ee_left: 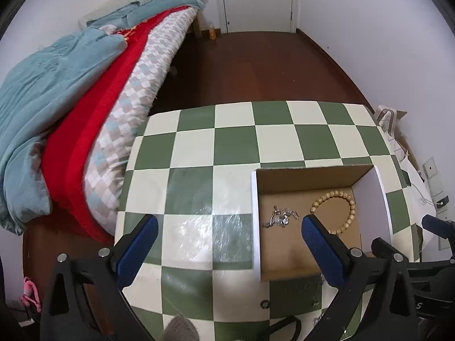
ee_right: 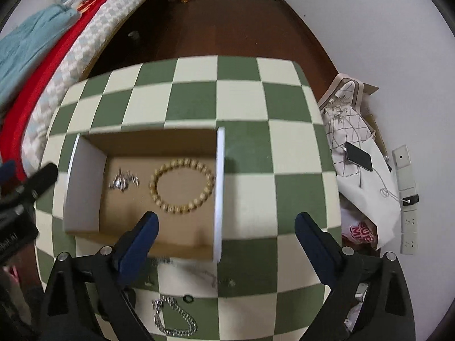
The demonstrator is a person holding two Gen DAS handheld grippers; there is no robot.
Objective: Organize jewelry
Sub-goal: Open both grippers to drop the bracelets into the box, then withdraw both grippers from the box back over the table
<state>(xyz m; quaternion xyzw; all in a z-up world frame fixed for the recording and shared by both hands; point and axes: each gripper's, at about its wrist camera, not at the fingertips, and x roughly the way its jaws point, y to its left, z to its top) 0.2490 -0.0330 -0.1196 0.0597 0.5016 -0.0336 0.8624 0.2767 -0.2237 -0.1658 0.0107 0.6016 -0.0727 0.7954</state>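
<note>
An open cardboard box (ee_left: 305,177) (ee_right: 85,176) sits on the green-and-cream checked table (ee_left: 199,147) (ee_right: 256,99). Inside lie a wooden bead bracelet (ee_left: 345,196) (ee_right: 182,207) and a small silver chain piece (ee_left: 281,217) (ee_right: 123,183). In front of the box on the table lie a silver chain bracelet (ee_right: 173,324), a thin chain (ee_right: 210,277) and a small dark ring (ee_left: 265,304) (ee_right: 188,299). My left gripper (ee_left: 230,221) is open and empty above the table, left of the box. My right gripper (ee_right: 226,220) is open and empty above the box's near right corner.
A bed with blue, red and checked bedding (ee_left: 85,108) (ee_right: 42,56) stands left of the table. Right of the table, on the floor, are a patterned bag (ee_right: 347,113), a phone (ee_right: 359,156) with cable and a power strip (ee_right: 408,216). Dark wooden floor (ee_left: 256,65) lies beyond.
</note>
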